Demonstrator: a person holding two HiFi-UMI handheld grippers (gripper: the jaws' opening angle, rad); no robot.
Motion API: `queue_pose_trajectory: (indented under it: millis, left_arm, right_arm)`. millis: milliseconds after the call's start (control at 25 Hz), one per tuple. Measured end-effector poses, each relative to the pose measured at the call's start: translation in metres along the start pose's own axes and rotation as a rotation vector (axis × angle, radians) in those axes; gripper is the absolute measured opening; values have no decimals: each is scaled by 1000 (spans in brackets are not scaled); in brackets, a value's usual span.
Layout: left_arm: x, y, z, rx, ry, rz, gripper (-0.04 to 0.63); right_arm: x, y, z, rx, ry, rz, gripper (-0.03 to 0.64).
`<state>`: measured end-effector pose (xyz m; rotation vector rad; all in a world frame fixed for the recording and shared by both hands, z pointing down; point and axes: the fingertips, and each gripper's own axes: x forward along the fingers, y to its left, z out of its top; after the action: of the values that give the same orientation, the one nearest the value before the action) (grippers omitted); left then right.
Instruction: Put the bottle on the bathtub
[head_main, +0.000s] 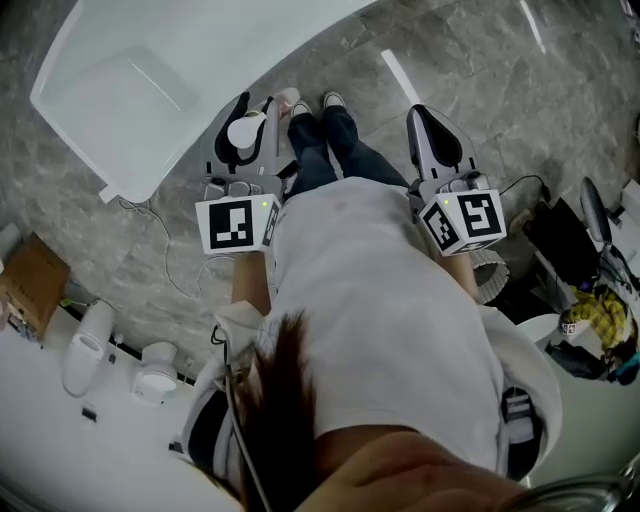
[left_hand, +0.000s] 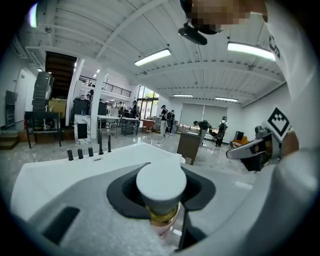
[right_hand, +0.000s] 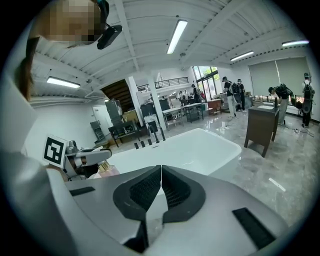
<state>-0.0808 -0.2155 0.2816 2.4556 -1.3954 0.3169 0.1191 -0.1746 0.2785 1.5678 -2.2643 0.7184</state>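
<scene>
Head view looks steeply down from above; both gripper views face the shared bathtub (right_hand: 190, 150).

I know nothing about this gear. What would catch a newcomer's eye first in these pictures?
The big white bathtub fills the head view's upper left, standing on a grey stone floor. Next comes the bottle with a white cap and gold collar, gripped in the left tool just short of the tub. The right tool beside it is shut and empty.
</scene>
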Motion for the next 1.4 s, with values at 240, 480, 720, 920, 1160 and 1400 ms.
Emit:
queue_pose_trajectory:
  millis: [240, 480, 720, 920, 1160, 1400]
  left_arm:
    - [43, -10, -56, 36, 83, -74, 130]
    - [83, -21, -109, 101, 136, -155, 130]
    - [144, -29, -206, 127, 236, -220, 130]
    - [180, -30, -284, 155, 310, -245, 130]
    - [199, -21, -365, 115, 397, -256, 130]
    - [221, -10, -442, 66, 457, -246, 130]
  right_arm:
    - [10, -2, -26, 3, 70, 30, 14]
    - [16, -11, -53, 8, 113, 47, 14]
    - [46, -35, -91, -3, 171, 59, 14]
    - [64, -54, -120, 2, 183, 58, 14]
    - [65, -67, -158, 49, 231, 21, 14]
    - [70, -73, -197, 107, 279, -13, 14]
